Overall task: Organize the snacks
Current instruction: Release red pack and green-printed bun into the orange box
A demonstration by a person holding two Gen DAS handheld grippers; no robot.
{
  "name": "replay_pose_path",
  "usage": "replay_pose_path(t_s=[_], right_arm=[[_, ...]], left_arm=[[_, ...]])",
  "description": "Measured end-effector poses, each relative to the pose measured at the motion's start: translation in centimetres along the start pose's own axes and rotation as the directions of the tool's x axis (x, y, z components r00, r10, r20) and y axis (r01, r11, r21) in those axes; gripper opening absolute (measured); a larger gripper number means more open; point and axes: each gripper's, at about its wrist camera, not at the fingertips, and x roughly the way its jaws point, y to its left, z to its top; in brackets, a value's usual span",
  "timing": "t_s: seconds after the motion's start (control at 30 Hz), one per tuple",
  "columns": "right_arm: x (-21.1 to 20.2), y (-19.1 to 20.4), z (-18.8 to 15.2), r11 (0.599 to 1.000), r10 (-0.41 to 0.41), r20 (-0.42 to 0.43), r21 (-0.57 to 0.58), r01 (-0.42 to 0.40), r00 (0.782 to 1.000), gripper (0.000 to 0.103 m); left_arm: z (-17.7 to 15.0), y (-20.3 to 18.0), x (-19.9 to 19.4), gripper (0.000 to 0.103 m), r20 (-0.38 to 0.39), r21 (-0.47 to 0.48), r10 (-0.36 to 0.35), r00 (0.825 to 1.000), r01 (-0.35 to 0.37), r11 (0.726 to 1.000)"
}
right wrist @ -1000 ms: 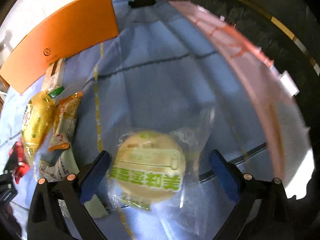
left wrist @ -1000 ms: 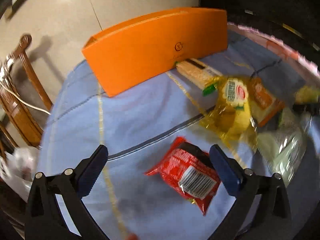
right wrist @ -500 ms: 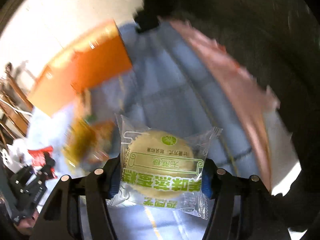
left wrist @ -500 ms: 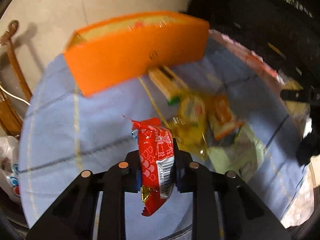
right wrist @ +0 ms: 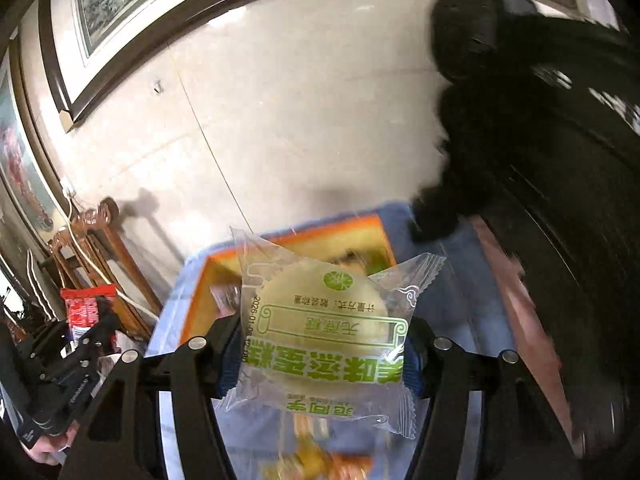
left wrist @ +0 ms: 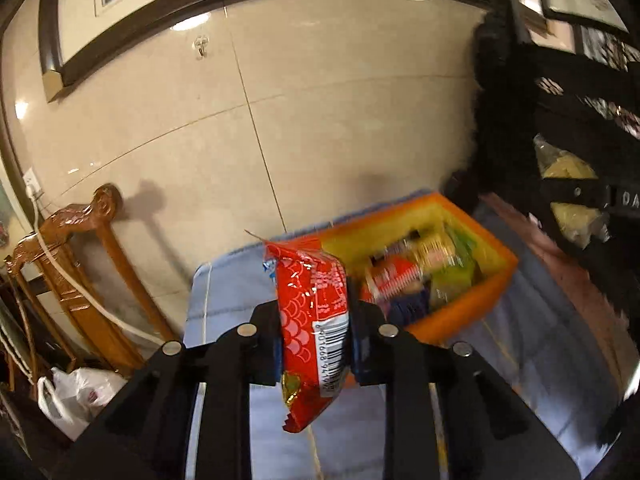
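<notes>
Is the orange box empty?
No, the orange box already holds several snack packets, as the left wrist view shows.

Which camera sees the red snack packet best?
The left wrist view. There the red snack packet stands big and sharp in the middle, pinched in the left gripper, with its barcode showing. The right wrist view shows it only small, at the left edge, behind the round cake packet in the right gripper.

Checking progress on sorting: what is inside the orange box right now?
The orange box already holds several packets, red, yellow and green, blurred in the left wrist view. In the right wrist view the held cake covers most of its inside. An exact count cannot be made.
</notes>
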Motion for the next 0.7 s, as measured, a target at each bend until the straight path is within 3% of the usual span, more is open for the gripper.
replay_pose_path(t_s=[0.07,0.17,0.23,0.3,0.33,0.37,0.4,0.47,0.53,0.63,0.7], right_arm=[[2.0,0.4,1.7,1.0,-0.005,-0.014,-0.01,0.005,1.0,0.063],[5.3,0.7,3.9,0.998,-0.045,-0.056,-0.036,0.043,0.997,0.063],[6.5,0.7,4.4,0.997,-0.064,-0.077,-0.043,0.061,0.995,0.063],[8.0,1.0,4.3,0.995,-0.064,-0.131,-0.083,0.053,0.989,0.067],[8.7,1.3,4.2,0.993,-0.06,-0.164,-0.112,0.042,0.985,0.075],[9.0,1.3,4.0,0.99,-0.074,-0.179,-0.132,0.051,0.981,0.083],[8.9,1.2,3.9,0.985,-0.116,-0.168,-0.148,0.092,0.979,0.098],[7.5,0.3,3.1,0.98,-0.147,-0.136,-0.153,0.126,0.98,0.1],[5.8,-0.9,1.6,0.976,-0.181,-0.134,-0.146,0.161,0.974,0.1],[2.7,-3.0,-3.7,0.965,-0.232,-0.161,-0.161,0.207,0.959,0.1],[2.2,-4.1,-9.2,0.968,-0.223,-0.239,-0.166,0.187,0.945,0.1]], left_arm=[[1.8,0.2,2.1,0.022,-0.018,-0.023,-0.019,1.0,0.019,1.0],[3.6,-0.7,4.7,0.022,-0.022,0.029,0.039,0.999,-0.038,0.999],[4.2,-0.8,6.1,0.022,-0.038,0.025,0.038,0.999,-0.037,0.999],[4.5,-0.5,7.0,0.023,-0.034,-0.046,-0.034,0.999,0.032,0.998],[4.6,-0.4,7.3,0.034,-0.022,-0.071,-0.044,0.999,0.043,0.997],[4.5,-0.5,7.6,0.055,-0.023,-0.07,-0.018,1.0,0.016,0.997],[4.5,-1.1,7.8,0.096,-0.029,-0.048,0.033,0.999,-0.035,0.998],[3.2,-2.3,7.3,0.099,0.019,0.043,0.091,0.996,-0.092,0.995],[1.4,-3.4,6.5,0.099,0.012,0.098,0.09,0.996,-0.091,0.991],[-4.3,-5.7,3.5,0.099,0.028,0.162,0.011,1.0,-0.015,0.987],[-7.9,-7.6,2.4,0.099,0.02,0.202,-0.043,0.999,0.038,0.979]])
